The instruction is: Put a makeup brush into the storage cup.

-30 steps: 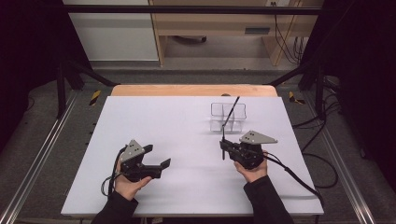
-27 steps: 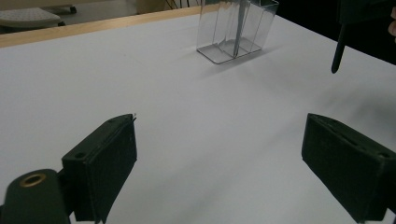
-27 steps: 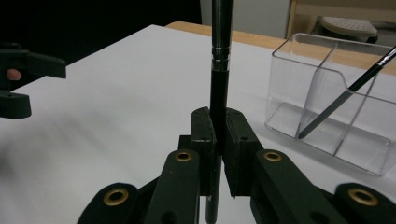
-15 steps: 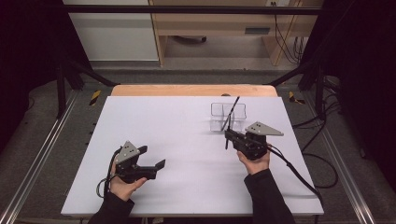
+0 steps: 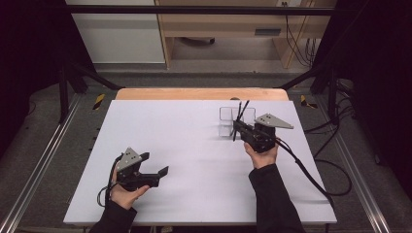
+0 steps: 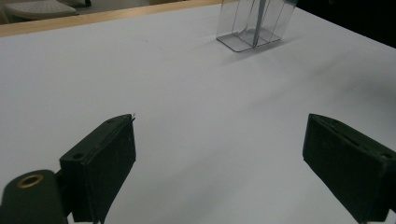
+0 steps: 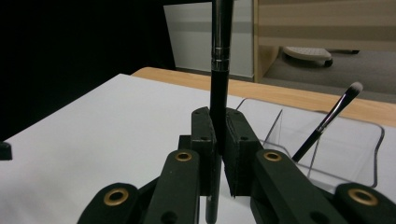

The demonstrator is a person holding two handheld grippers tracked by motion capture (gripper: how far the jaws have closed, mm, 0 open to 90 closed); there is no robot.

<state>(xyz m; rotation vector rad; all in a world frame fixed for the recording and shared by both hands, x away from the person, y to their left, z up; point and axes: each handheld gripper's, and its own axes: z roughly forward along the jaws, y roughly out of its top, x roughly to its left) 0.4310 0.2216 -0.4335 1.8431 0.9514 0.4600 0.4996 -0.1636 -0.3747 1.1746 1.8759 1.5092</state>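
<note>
Right gripper [image 7: 218, 140]: jaws shut tight on the dark handle of a makeup brush [image 7: 219, 70], clamped low on the shaft so the long upper part stands nearly upright, likely to let it drop end-first into a slot. It hangs just at the near side of the clear organizer [image 5: 236, 121], which sits toward the worktop's [image 5: 184, 131] far right corner. 1 brush [image 7: 327, 122] already leans inside a compartment.

Left gripper [image 5: 154, 165]: jaws wide apart, nothing between them, resting low near the front left edge, seemingly parked out of the way.
</note>
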